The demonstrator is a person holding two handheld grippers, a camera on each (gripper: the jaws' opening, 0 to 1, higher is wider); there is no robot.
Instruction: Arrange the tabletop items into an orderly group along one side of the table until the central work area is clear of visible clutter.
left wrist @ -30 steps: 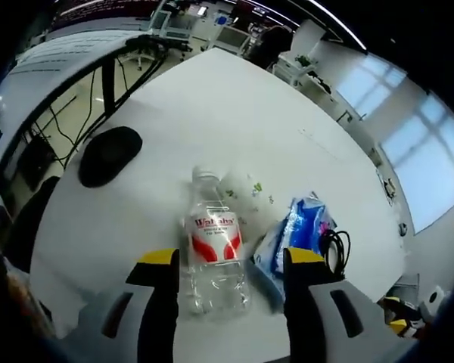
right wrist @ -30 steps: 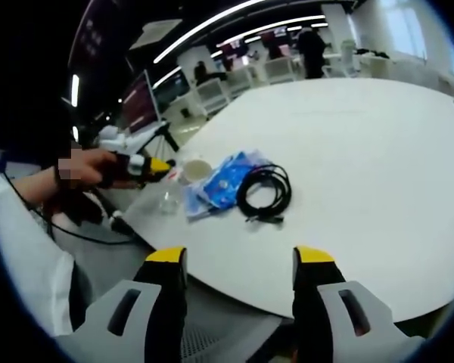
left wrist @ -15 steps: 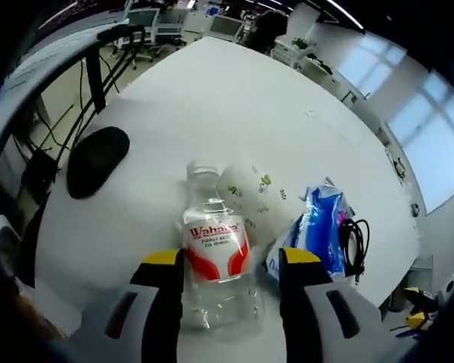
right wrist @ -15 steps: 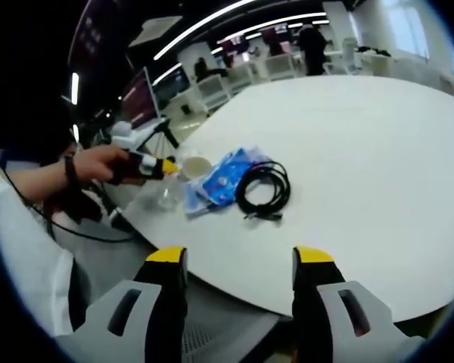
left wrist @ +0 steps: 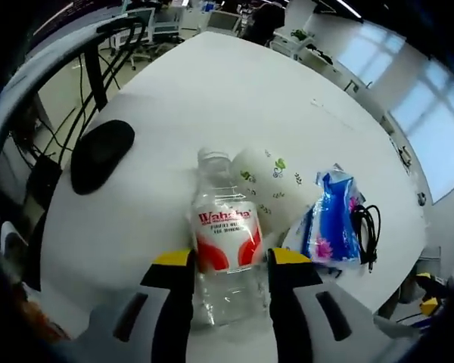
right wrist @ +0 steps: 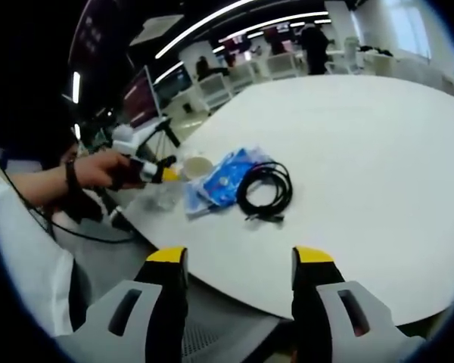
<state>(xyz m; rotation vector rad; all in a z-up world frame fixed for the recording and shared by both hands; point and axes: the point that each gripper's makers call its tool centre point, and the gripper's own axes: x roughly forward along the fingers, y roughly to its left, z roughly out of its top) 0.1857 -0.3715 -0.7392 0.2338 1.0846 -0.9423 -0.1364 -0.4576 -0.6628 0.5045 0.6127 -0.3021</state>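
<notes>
A clear water bottle (left wrist: 227,242) with a red label lies on the white table (left wrist: 234,98). My left gripper (left wrist: 231,259) is shut on it, both jaws pressing its sides. Past the bottle a printed paper cup (left wrist: 271,184) lies on its side, with a blue packet (left wrist: 333,227) and a coiled black cable (left wrist: 367,231) to the right of it. In the right gripper view, my right gripper (right wrist: 239,261) hangs open off the table's near edge, holding nothing. That view has the cable (right wrist: 265,193), the packet (right wrist: 223,178), the cup (right wrist: 197,166), the bottle (right wrist: 165,198) and the left gripper (right wrist: 163,175) in a hand.
A black oval mouse (left wrist: 100,155) rests near the table's left edge. Beyond that edge are a black stand and cables on the floor (left wrist: 76,83). The far stretch of the table (right wrist: 363,136) is bare. Desks and chairs (right wrist: 234,76) fill the room behind.
My left gripper's jaws have drawn in from either side until they press on the bottle, and that view has shifted closer. The right gripper has stayed still and open.
</notes>
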